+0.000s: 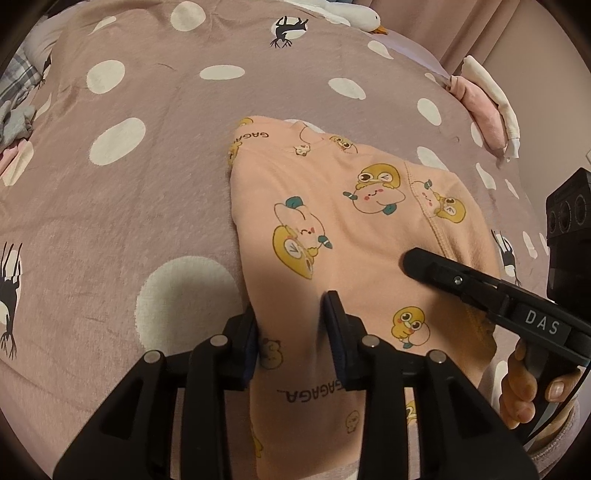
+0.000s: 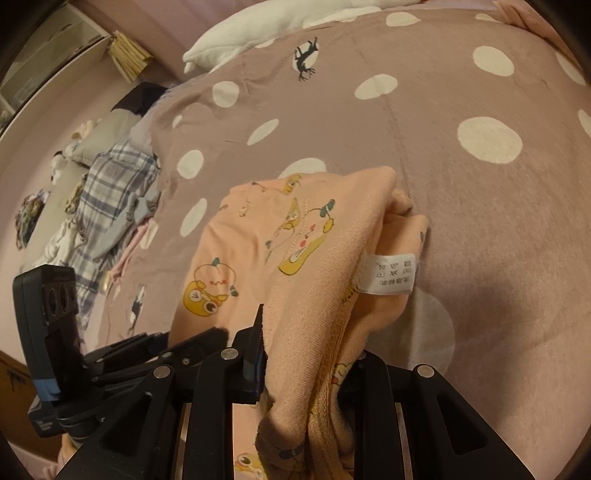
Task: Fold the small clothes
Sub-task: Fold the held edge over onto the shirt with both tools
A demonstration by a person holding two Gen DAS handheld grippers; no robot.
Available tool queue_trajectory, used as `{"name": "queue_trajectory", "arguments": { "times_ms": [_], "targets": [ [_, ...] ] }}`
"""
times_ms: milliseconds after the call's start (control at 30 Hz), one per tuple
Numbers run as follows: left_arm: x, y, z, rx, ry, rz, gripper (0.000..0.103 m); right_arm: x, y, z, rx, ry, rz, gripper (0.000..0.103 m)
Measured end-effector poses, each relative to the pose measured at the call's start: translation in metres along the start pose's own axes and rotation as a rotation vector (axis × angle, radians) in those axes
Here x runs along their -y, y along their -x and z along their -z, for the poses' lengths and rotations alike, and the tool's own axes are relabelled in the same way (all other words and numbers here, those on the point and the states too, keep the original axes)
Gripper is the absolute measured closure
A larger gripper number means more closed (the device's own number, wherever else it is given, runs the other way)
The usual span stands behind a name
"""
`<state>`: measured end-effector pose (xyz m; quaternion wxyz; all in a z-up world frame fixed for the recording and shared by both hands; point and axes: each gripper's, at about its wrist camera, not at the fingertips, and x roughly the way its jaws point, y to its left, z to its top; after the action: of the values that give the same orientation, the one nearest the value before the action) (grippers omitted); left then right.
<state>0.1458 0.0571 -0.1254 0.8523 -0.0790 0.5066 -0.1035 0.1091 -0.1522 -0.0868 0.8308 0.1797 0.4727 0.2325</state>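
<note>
A small peach-pink cotton garment printed with yellow cartoon ducks [image 2: 258,258] was seen bunched on a mauve bedspread dotted with white ovals [image 2: 461,192]. Its folded edge was clamped between the black fingers of the right gripper [image 2: 306,373]. A white care label [image 2: 389,273] was exposed at the fold. The black left gripper [image 2: 122,350] was noted at lower left. A blue-and-white plaid cloth [image 2: 110,192] and a white pillow [image 2: 258,33] were recorded beyond.
</note>
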Motion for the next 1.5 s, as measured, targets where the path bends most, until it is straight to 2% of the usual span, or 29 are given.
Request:
{"name": "queue_trajectory", "arguments": {
  "times_ms": [533, 1067, 1500],
  "targets": [
    [0.0021, -0.0002, 0.0011, 0.001, -0.005, -0.026, 0.063, -0.0038, 0.0009, 0.0018, 0.001, 0.037, 0.071, 0.08],
    [0.0002, 0.0041, 0.0052, 0.006, -0.008, -0.056, 0.057, -0.0084, 0.0007, 0.0015, 0.002, 0.044, 0.099, 0.079],
    [-0.0015, 0.0082, 0.009, 0.007, 0.001, -0.079, 0.052, -0.002, 0.0069, 0.002, 0.004, 0.031, 0.117, 0.073]
  ]
}}
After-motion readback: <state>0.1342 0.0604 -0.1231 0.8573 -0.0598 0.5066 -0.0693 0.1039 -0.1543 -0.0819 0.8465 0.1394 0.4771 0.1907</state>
